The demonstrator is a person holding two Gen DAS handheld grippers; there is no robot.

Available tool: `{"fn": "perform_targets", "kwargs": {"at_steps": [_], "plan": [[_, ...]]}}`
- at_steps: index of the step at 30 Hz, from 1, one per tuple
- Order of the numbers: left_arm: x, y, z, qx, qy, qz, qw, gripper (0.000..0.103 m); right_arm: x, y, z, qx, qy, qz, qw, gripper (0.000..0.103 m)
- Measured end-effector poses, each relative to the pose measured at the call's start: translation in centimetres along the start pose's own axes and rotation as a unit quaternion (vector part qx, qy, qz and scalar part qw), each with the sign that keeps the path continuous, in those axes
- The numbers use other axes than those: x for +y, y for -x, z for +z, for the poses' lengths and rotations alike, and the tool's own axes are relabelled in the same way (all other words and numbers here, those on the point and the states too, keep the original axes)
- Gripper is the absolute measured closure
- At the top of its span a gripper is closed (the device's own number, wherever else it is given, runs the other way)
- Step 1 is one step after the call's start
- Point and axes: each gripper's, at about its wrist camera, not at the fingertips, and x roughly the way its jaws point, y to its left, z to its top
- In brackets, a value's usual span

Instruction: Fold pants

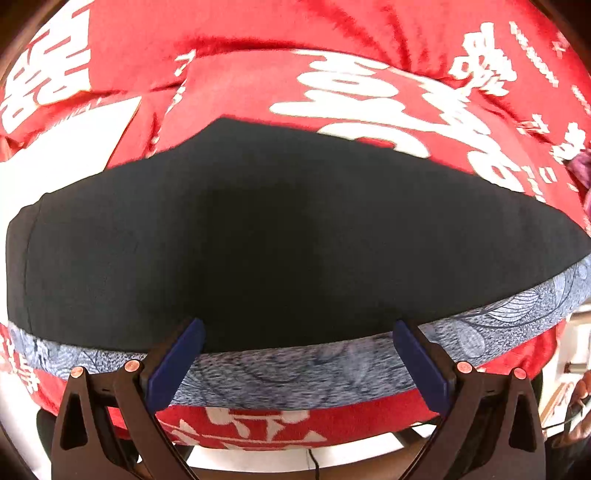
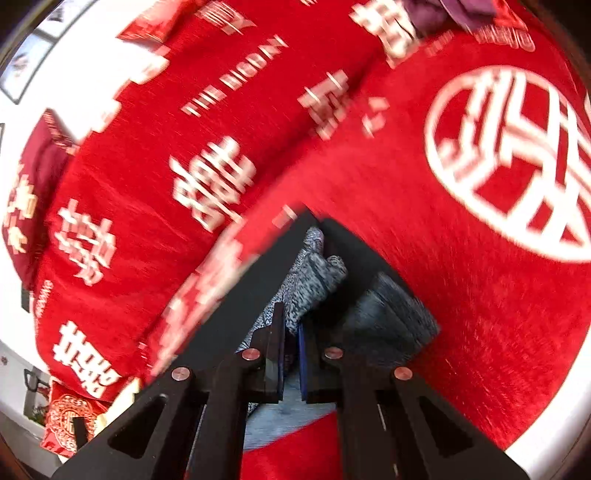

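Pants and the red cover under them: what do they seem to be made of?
The pants look like a smooth, matte dark woven cloth with no sheen; their waistband looks like a softer printed or heathered blue-grey fabric, possibly knit. The red cover looks like a plush, napped textile with white characters, judging by its fuzzy pile and soft folds. The right tool grips the blue-grey fabric.

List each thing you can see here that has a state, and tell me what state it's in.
pants: dark, spread flat on the bed, patterned blue-grey band along the near edge.
left gripper: open, empty, at the band.
right gripper: shut on the pants' fabric.
red blanket: spread under the pants, wrinkled.
purple cloth: crumpled, far edge.
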Motion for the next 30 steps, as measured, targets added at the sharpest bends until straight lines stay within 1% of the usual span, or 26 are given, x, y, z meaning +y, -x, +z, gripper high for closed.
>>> {"fn": "perform_targets", "kwargs": {"at_steps": [2,4,5,6,8,9,10,11,13,14,15,17,18,19,20,21,22,23,25,26,27,28,29,30], "plan": [[-0.7,0.0,0.1,-0.001,-0.015,-0.003,0.9999,0.0,1.8,1.9,0.5,-0.02,0.028,-0.004,0.999,0.097],[-1.2,-1.3,0.0,0.015,-0.024,0.008,0.9996,0.0,2.1,2.1,0.4,-0.02,0.041,-0.018,0.999,0.097],[-1.2,-2.5,-0.1,0.034,-0.023,0.015,0.9991,0.0,1.8,1.4,0.0,-0.012,0.047,-0.04,0.998,0.097],[-1.0,-3.2,-0.2,0.041,-0.02,0.015,0.9989,0.0,1.0,0.4,-0.4,0.001,0.044,-0.06,0.997,0.097],[-1.2,-2.9,-0.4,0.029,-0.027,0.019,0.999,0.0,-2.4,-2.5,-1.7,0.044,0.006,-0.109,0.993,0.097],[-1.4,-2.7,-0.5,0.033,-0.032,0.018,0.9988,0.0,-3.4,-3.2,-2.3,0.052,-0.01,-0.115,0.992,0.097],[-1.4,-2.5,-0.5,0.033,-0.033,0.014,0.9988,0.0,-3.8,-3.3,-2.5,0.051,-0.016,-0.115,0.992,0.097],[-1.4,-2.1,-0.6,0.027,-0.034,0.012,0.999,0.0,-3.8,-2.9,-2.8,0.041,-0.021,-0.113,0.992,0.097],[-1.5,-2.1,-0.6,0.026,-0.038,0.011,0.9989,0.0,-2.5,-1.8,-2.5,0.014,-0.004,-0.12,0.993,0.097],[-1.6,-2.5,-0.6,0.031,-0.039,0.015,0.9987,0.0,-2.0,-1.2,-2.2,-0.002,0.001,-0.122,0.993,0.097],[-1.6,-2.9,-0.7,0.036,-0.037,0.017,0.9985,0.0,-1.9,-1.1,-1.9,-0.004,0.0,-0.123,0.992,0.097],[-1.8,-3.1,-0.7,0.028,-0.041,0.021,0.9986,0.0,-2.6,-2.5,-2.1,0.019,-0.002,-0.137,0.99,0.097],[-1.8,-2.9,-0.6,0.03,-0.041,0.021,0.9985,0.0,-3.4,-3.8,-2.5,0.044,-0.009,-0.146,0.988,0.097],[-1.7,-2.5,-0.5,0.03,-0.038,0.018,0.9987,0.0,-3.8,-4.1,-2.7,0.049,-0.011,-0.145,0.988,0.097],[-1.7,-1.8,-0.5,0.021,-0.032,0.014,0.9992,0.0,-3.5,-3.8,-2.6,0.041,-0.005,-0.146,0.988,0.096],[-1.6,-1.3,-0.4,0.012,-0.028,0.012,0.9995,0.0,-3.0,-3.4,-2.3,0.04,0.002,-0.151,0.988,0.094],[-1.4,-0.8,-0.2,0.004,-0.023,0.013,0.9996,0.0,-2.7,-3.0,-2.0,0.037,0.004,-0.158,0.987,0.078],[-1.3,-0.8,0.0,0.001,-0.019,0.016,0.9997,0.0,-2.4,-2.3,-1.7,0.028,0.008,-0.184,0.983,0.061],[-0.9,-1.4,0.3,0.003,-0.01,0.023,0.9997,0.0,-1.6,-0.6,-1.1,-0.007,0.027,-0.232,0.972,0.04],[-0.9,-2.0,0.4,0.006,-0.002,0.028,0.9996,0.0,-0.5,0.2,-0.9,-0.027,0.049,-0.236,0.97,0.038],[-0.9,-2.5,0.5,0.008,0.004,0.029,0.9995,0.0,1.3,0.3,-0.8,-0.031,0.081,-0.226,0.97,0.037],[-1.1,-3.0,0.3,0.015,0.009,0.027,0.9995,0.0,2.6,0.0,-0.8,-0.024,0.105,-0.218,0.97,0.029],[-1.2,-3.3,0.2,0.01,0.016,0.027,0.9994,0.0,4.7,-0.9,-1.2,-0.005,0.144,-0.206,0.968,0.022],[-1.2,-3.1,0.0,0.001,0.017,0.028,0.9995,0.0,6.8,-1.9,-2.0,0.013,0.182,-0.196,0.963,0.022]]}}
